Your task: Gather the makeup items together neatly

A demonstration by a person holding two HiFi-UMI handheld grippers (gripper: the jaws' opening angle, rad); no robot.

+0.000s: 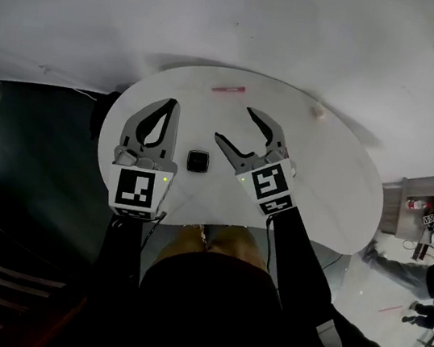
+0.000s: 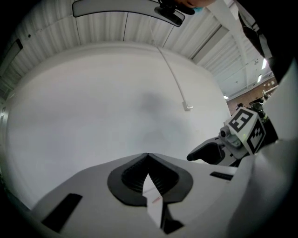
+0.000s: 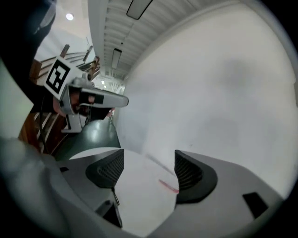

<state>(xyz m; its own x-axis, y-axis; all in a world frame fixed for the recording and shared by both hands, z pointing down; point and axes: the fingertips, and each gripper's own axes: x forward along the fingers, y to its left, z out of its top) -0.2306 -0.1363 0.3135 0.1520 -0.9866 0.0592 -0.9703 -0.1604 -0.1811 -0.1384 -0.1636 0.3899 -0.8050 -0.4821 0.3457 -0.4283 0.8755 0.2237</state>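
Jaws of the left gripper (image 2: 147, 155) are pressed together tip to tip, their ribbed black pads meeting with nothing caught between them. The right gripper (image 3: 149, 169) has its jaws spread wide and empty, with bare tabletop showing between its two ridged pads. Both grippers have smooth grey plastic shells, and each carries a cube with black-and-white square markers.

Three small makeup items lie on the round table (image 1: 339, 176), whose top is plain, smooth and white:
- One thin pink stick (image 1: 228, 90) lies flat near the far edge. Its long axis runs left to right in the head view, the right end slightly farther away. In the right gripper view it sits ahead of the open jaws, slanted and closer to the right-hand pad. I cannot tell which end is the cap.
- One black compact (image 1: 198, 161) is square with rounded corners and a slightly glossy face. It lies flat between the two grippers on the near half of the table.
- One small pale rounded item (image 1: 318, 109) sits by the far right rim, well apart from the other two. It is too small to make out further.

A dark, shiny floor (image 1: 33, 148) shows to the left of the table.
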